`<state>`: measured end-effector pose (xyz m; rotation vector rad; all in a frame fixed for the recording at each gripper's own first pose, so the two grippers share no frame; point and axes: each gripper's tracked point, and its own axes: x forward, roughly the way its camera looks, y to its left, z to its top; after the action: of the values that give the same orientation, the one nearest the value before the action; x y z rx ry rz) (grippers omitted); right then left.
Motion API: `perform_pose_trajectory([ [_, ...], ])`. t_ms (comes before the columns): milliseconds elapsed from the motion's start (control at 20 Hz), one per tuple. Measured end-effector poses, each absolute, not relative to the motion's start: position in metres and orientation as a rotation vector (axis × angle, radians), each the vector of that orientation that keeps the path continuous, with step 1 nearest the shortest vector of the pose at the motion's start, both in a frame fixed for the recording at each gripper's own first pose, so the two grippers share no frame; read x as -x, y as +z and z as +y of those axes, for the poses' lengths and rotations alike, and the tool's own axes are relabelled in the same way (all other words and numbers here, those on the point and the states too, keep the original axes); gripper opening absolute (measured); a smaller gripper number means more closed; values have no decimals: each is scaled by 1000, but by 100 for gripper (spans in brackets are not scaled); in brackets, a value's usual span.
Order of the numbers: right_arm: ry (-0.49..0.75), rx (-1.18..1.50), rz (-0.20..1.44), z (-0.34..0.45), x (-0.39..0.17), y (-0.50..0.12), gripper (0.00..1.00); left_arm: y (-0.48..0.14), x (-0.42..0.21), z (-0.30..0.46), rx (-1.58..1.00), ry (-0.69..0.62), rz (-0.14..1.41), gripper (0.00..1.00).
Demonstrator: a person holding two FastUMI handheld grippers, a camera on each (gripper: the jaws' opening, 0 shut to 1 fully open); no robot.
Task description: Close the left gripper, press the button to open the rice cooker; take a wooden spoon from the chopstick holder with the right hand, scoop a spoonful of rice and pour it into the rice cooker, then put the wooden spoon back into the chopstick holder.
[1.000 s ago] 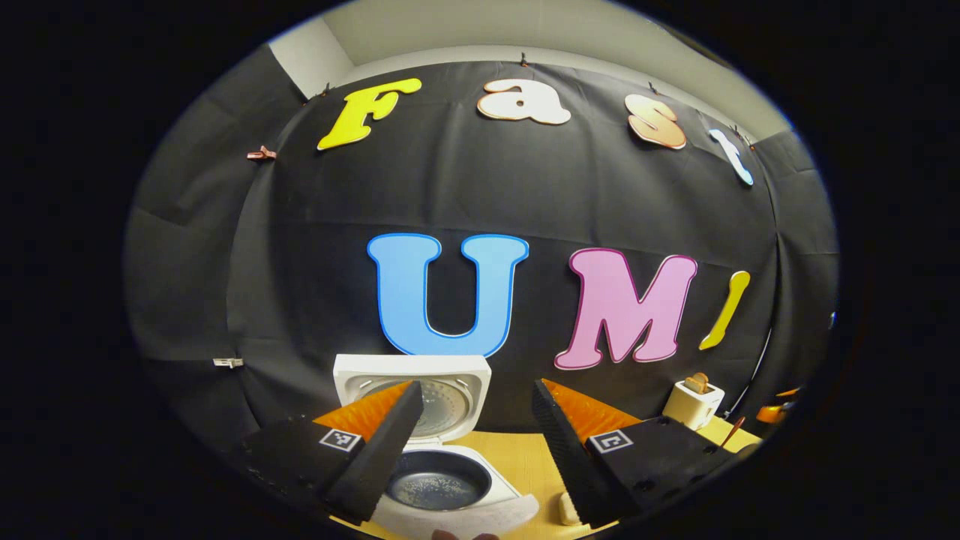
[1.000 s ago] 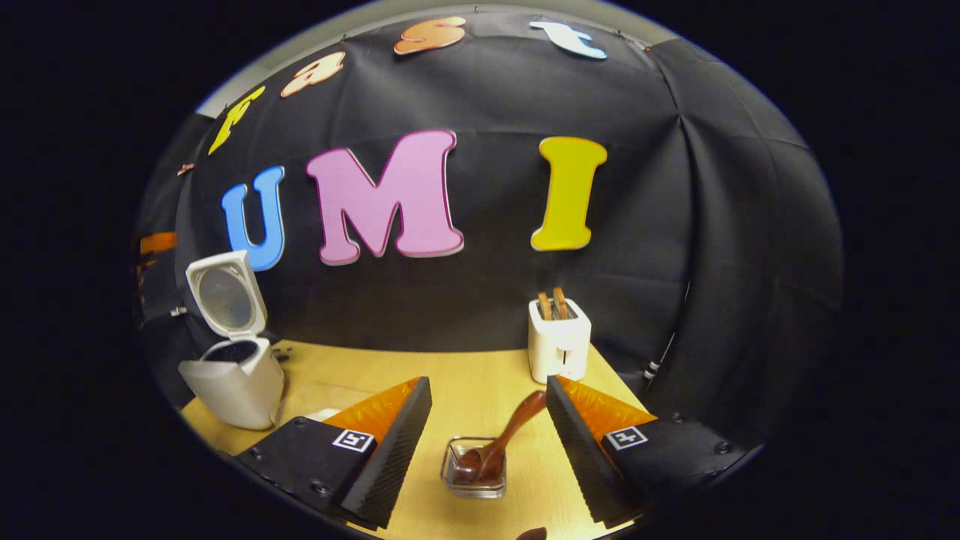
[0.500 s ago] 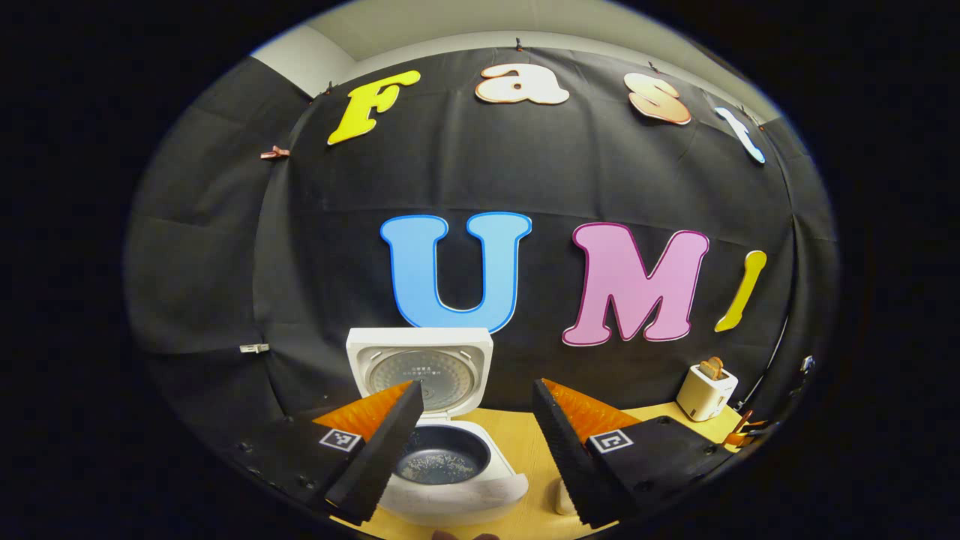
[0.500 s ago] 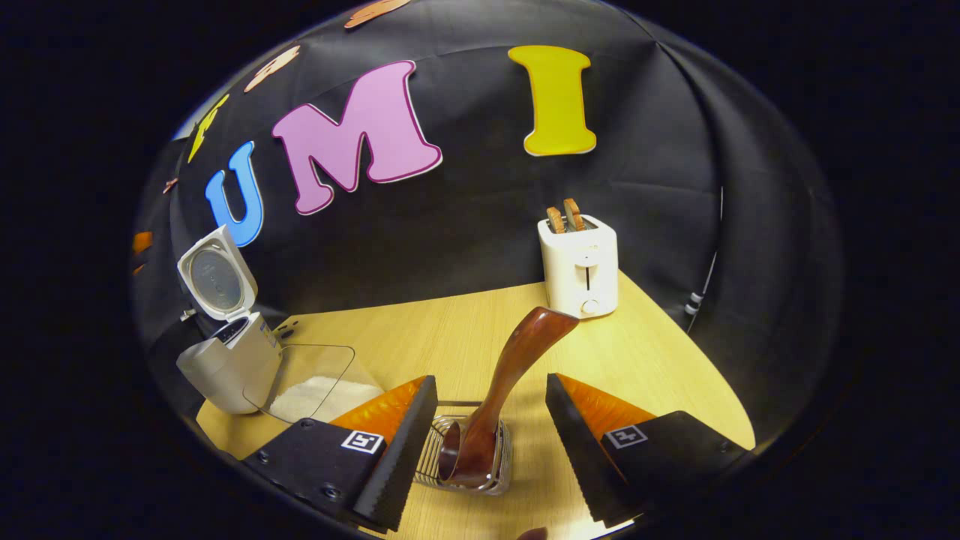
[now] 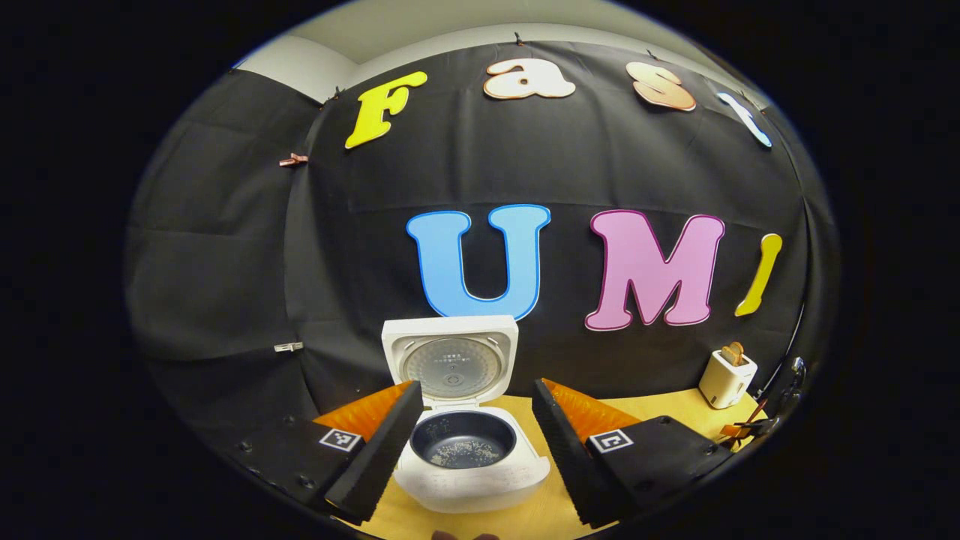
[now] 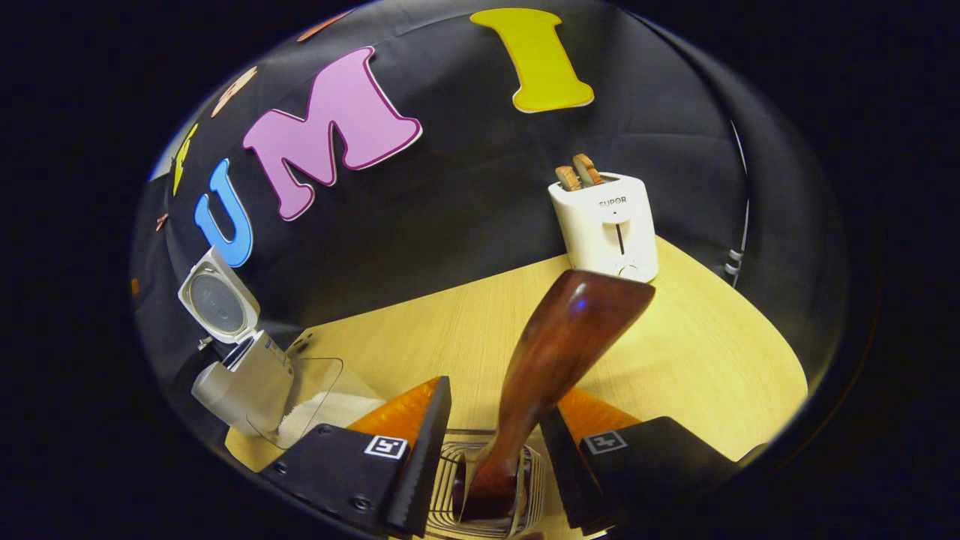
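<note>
Wooden spoon (image 6: pixel 551 367) bracketed by right gripper (image 6: pixel 495 442), jaws narrowed but not yet clamped, lowered over chopstick holder (image 6: pixel 487 487) | left gripper (image 5: pixel 472 442) released, withdrawn from opened rice cooker (image 5: pixel 465 450) | grasp pending.

Both views are evenly and fairly brightly lit from overhead, with the black cloth soaking up light while the pale surface (image 6: pixel 675 337) glows warm yellow and carries only soft, faint shadows. A small glare spot sits on the glossy spoon (image 6: pixel 559 360) handle, which looms large and slightly soft so close to the lens, and the toaster (image 6: pixel 606 225) beyond it stays sharp. Fisheye distortion bends straight lines strongly toward the edges, where the pictures darken and lose detail.
</note>
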<state>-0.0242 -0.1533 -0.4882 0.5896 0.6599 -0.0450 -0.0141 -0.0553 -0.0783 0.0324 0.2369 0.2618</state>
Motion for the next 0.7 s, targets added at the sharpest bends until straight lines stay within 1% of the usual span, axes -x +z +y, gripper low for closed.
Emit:
perform_pose_trajectory([
  [50,-52,-588,671,-153,23,-494,49,-79,17,-54,-28,266,241,94],
  [150,-35,-599,671,-150,21,-496,29,-83,20,-52,-16,269,253,95],
  [200,-43,-603,667,-153,21,-496,25,-84,21,-52,-8,268,256,95],
  [250,-54,-607,666,-156,18,-499,35,-84,22,-51,-1,268,256,95],
  [300,-58,-626,659,-156,20,-495,30,-83,22,-50,2,267,252,95],
  [400,-77,-638,633,-159,21,-484,24,-81,24,-47,2,267,247,95],
  [650,-117,-691,553,-171,12,-447,24,-81,22,-40,14,251,239,95],
  [700,-128,-696,534,-176,12,-437,23,-82,21,-40,18,246,238,95],
])
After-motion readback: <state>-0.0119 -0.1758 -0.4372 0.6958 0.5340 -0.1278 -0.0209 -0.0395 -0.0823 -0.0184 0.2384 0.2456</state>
